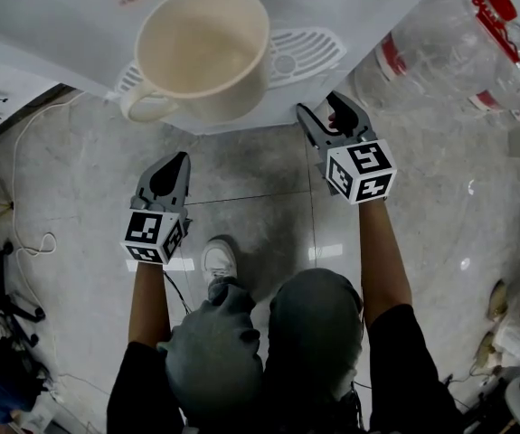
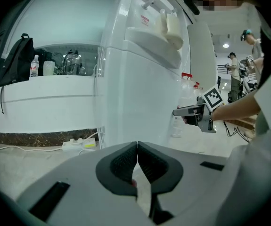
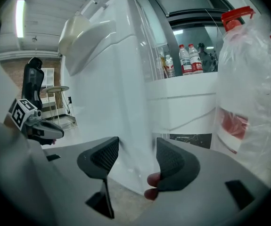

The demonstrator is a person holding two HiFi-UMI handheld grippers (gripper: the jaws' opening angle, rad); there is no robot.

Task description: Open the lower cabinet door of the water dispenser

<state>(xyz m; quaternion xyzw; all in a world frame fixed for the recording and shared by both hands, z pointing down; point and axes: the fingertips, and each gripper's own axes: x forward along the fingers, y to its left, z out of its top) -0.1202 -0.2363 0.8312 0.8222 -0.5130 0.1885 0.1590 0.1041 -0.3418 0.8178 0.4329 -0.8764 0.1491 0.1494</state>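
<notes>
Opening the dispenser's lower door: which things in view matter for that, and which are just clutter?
Job:
water dispenser
right gripper, open
left gripper, shut

Lying about:
cream mug on the drip tray
big water bottle
backpack
power strip

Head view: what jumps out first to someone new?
The big cream mug dominates at top centre, standing on the drip tray of the white water dispenser. Just below it are two tools with marker cubes. The left hand-held gripper has its jaws shut, and the right hand-held gripper has its jaws apart under the tray's edge. A clear water bottle with red labels fills the top right corner.
</notes>
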